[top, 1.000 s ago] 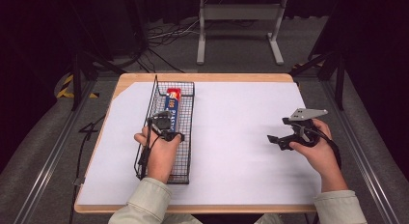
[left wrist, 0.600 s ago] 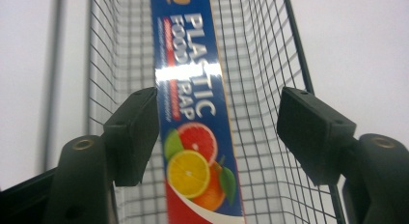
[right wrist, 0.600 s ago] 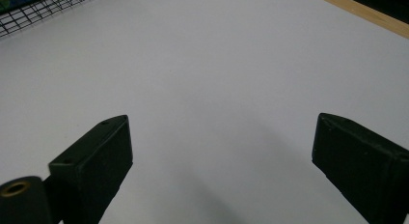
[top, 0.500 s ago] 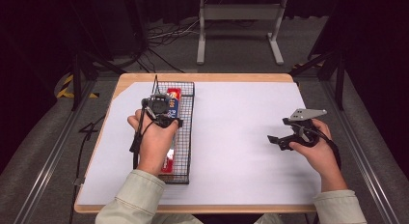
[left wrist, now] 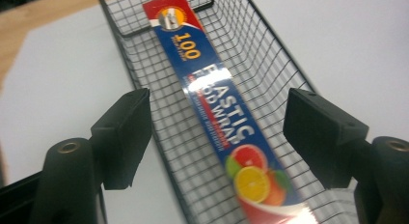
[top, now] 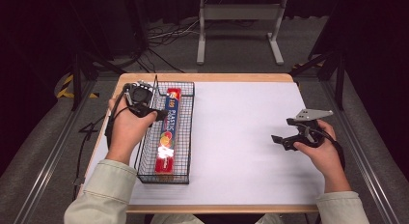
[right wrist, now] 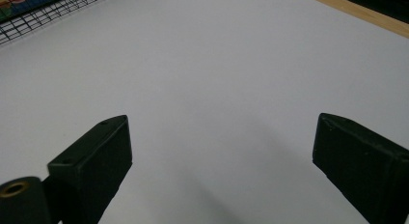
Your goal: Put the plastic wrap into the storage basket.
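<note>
At the table's left side: a black wire basket (top: pixel 185 132) stands lengthwise, its long axis running away from the person.
Plastic wrap box (top: pixel 167 132): lies flat inside the basket along its length, blue with a red far end and fruit printed near the close end; nothing touches it.
Left hand (top: pixel 126 130): raised over the basket's left rim, forearm coming in from the lower left, wrist bent so the tool points down and across toward the box.
Left gripper (left wrist: pixel 217 127): jaws have just been opening and stand apart with nothing between them; the box lies below them in the basket.
Right hand (top: pixel 322 154): at the right side of the white sheet (top: pixel 241 137), well apart from the basket.
Right gripper (right wrist: pixel 222 161): jaws spread wide over bare sheet, holding nothing.
</note>
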`<act>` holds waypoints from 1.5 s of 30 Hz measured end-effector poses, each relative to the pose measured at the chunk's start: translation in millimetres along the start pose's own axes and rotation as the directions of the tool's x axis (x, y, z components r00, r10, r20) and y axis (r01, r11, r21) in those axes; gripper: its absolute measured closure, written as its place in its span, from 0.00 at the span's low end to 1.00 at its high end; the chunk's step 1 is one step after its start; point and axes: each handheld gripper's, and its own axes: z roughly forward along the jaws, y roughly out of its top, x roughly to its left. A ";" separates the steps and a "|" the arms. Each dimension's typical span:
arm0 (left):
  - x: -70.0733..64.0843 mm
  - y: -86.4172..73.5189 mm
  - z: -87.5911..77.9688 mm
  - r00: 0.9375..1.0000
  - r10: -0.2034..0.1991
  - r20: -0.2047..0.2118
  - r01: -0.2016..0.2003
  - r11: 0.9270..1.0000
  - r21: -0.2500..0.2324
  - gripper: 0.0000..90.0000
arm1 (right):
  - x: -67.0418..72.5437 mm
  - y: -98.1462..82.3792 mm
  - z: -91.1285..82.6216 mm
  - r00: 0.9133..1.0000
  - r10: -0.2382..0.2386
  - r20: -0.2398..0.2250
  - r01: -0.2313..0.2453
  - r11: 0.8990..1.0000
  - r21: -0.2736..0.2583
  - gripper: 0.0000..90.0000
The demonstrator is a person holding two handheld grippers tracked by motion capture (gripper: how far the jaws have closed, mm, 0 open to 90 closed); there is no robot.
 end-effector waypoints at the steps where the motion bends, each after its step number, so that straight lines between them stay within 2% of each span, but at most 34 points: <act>1: 6.2 -3.4 0.1 1.000 0.015 -0.003 -0.015 1.000 -0.006 0.28 | -1.0 -0.9 -1.1 1.000 0.004 -0.003 -0.004 1.000 -0.003 0.08; 3: 18.3 -11.8 1.8 0.999 0.049 -0.014 -0.049 0.999 -0.001 0.25 | -2.0 -2.3 -1.9 1.000 0.013 -0.005 -0.013 1.000 -0.008 0.08; 4: 23.8 -15.6 2.5 0.999 0.053 0.000 -0.053 0.999 -0.009 0.24 | -1.8 -3.0 -1.4 1.000 0.012 -0.004 -0.012 1.000 -0.007 0.08; 5: 29.0 -19.3 3.0 0.998 0.053 0.021 -0.053 0.998 -0.022 0.24 | -1.5 -3.2 -0.5 1.000 0.009 -0.002 -0.009 1.000 -0.002 0.08; 8: 40.2 -27.4 2.1 0.998 0.056 0.038 -0.055 0.998 -0.039 0.24 | -1.0 -3.3 0.9 1.000 0.005 0.000 -0.005 1.000 0.005 0.08; 12: 57.3 -42.5 0.5 0.998 0.053 0.025 -0.051 0.996 -0.069 0.24 | -0.9 -3.5 2.3 1.000 0.000 0.002 0.000 1.000 0.004 0.08; 14: 69.3 -56.5 3.1 0.999 0.008 0.036 -0.005 0.996 -0.094 0.23 | -2.1 -4.7 3.0 1.000 0.003 0.005 -0.003 1.000 0.006 0.08; 15: 69.3 -56.5 3.1 0.999 0.008 0.036 -0.005 0.996 -0.094 0.22 | -2.9 -5.8 3.9 1.000 0.007 0.008 -0.007 1.000 0.008 0.08; 19: 83.3 -79.0 13.1 0.998 -0.038 0.041 0.043 0.993 -0.110 0.21 | -4.3 -8.1 6.0 1.000 0.013 0.013 -0.013 1.000 0.014 0.08; 21: 86.8 -87.6 17.7 0.999 -0.034 0.033 0.037 0.994 -0.101 0.21 | -5.0 -9.3 6.8 1.000 0.021 0.017 -0.021 1.000 0.017 0.08; 24: 91.1 -99.2 24.6 0.999 -0.049 0.007 0.050 0.995 -0.091 0.21 | -6.7 -11.3 8.8 0.999 0.025 0.022 -0.025 0.999 0.020 0.08; 27: 91.5 -105.1 29.9 0.998 -0.065 0.028 0.067 0.992 -0.104 0.21 | -8.1 -13.5 11.5 0.999 0.032 0.024 -0.033 0.999 0.028 0.08; 29: 91.9 -109.4 33.5 0.998 -0.059 0.008 0.059 0.993 -0.104 0.21 | -8.4 -14.5 13.6 0.999 0.031 0.028 -0.032 0.999 0.031 0.08; 31: 93.6 -115.2 36.0 0.998 -0.064 0.009 0.065 0.991 -0.115 0.21 | -8.3 -15.3 15.5 0.999 0.026 0.028 -0.027 0.999 0.036 0.08; 32: 95.2 -120.3 37.3 0.996 -0.083 0.034 0.087 0.986 -0.139 0.22 | -8.2 -15.4 16.1 0.999 0.026 0.028 -0.027 0.999 0.035 0.08; 34: 97.6 -128.0 40.5 0.993 -0.105 0.058 0.113 0.982 -0.151 0.23 | -8.7 -16.2 16.6 0.999 0.026 0.026 -0.027 0.999 0.038 0.08; 37: 96.2 -137.8 46.8 0.994 -0.097 0.052 0.104 0.984 -0.142 0.23 | -9.5 -19.0 17.8 0.999 0.043 0.021 -0.043 0.998 0.038 0.08; 41: 95.5 -142.2 51.6 0.995 -0.089 0.048 0.095 0.987 -0.131 0.23 | -10.3 -21.1 19.7 0.998 0.054 0.028 -0.055 0.997 0.045 0.08; 44: 95.6 -146.4 57.0 0.993 -0.104 0.048 0.109 0.986 -0.123 0.22 | -10.2 -22.2 20.9 0.998 0.063 0.026 -0.064 0.997 0.051 0.08; 45: 95.5 -147.5 59.2 0.995 -0.094 0.036 0.097 0.989 -0.111 0.22 | -10.3 -22.5 20.7 0.997 0.076 0.014 -0.077 0.996 0.052 0.08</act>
